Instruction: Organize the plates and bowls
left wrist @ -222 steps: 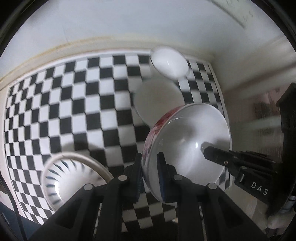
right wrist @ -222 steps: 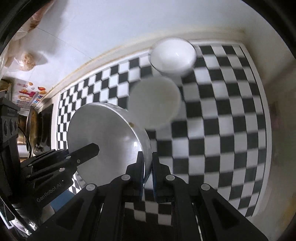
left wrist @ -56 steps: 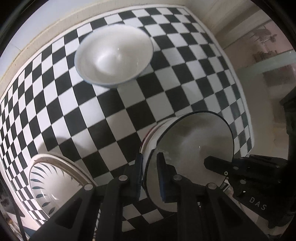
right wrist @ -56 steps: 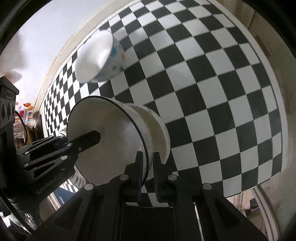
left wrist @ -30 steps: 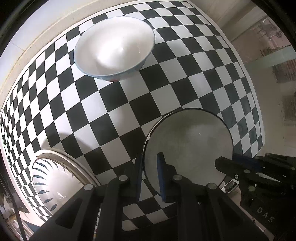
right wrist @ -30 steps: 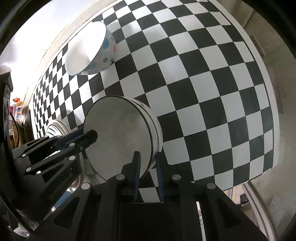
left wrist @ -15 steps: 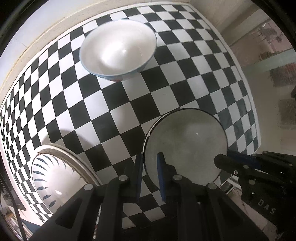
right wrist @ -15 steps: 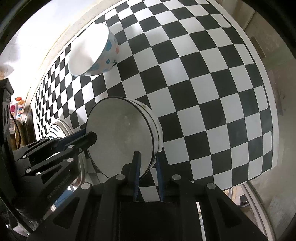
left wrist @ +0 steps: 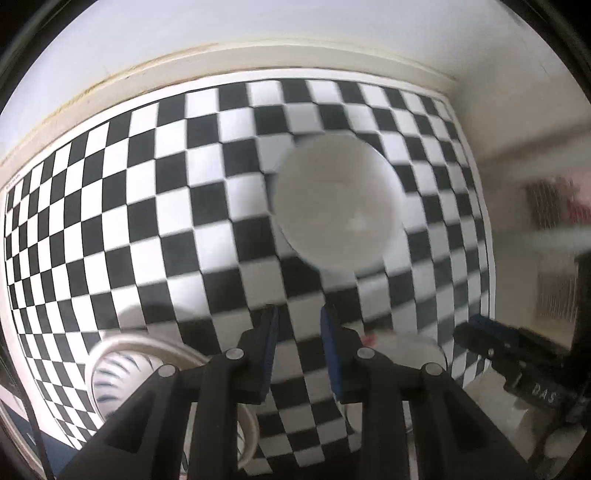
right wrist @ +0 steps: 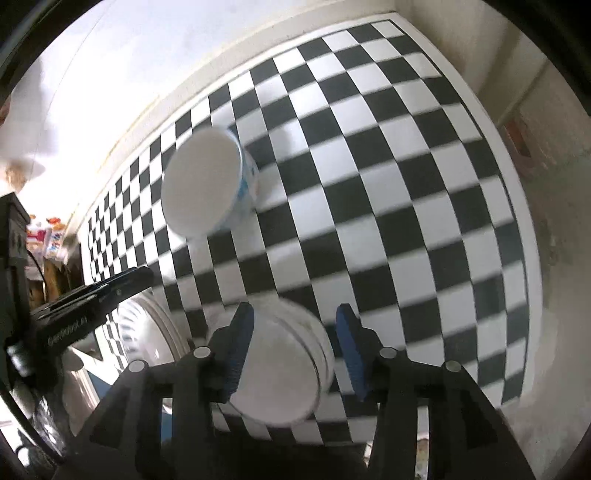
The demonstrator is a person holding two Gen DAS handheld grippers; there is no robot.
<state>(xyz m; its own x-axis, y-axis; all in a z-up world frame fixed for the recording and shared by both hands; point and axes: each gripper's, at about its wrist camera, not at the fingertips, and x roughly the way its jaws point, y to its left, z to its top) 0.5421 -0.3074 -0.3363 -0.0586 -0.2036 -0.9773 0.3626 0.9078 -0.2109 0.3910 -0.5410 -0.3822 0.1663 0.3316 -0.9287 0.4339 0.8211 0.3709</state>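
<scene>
Checkered black-and-white cloth point(left wrist: 155, 206) covered the table, which ran up to a pale wall point(left wrist: 258, 33) with a cream ledge along the cloth's far edge. Both views were smeared by motion.

Ahead of the left gripper point(left wrist: 297, 347) a white bowl point(left wrist: 334, 201) with blue spots on its side sat upright on the cloth, mouth facing up; being round, it had no long axis to speak of. The left gripper's jaws were opening, a narrow gap between the blue pads point(left wrist: 271, 334), and only cloth showed in that gap. A ribbed, blue-patterned plate point(left wrist: 122, 363) lay flat at the near left corner, partly under the gripper's frame.

In the right wrist view the right gripper point(right wrist: 295, 350) was opening too, its jaws set well apart. Stacked white bowls point(right wrist: 284, 373) with a dark rim line stood upright on the cloth below and between the jaws, the pads clear of the rim on both sides. The left gripper's black fingers point(right wrist: 110, 286) reached in from the left edge
</scene>
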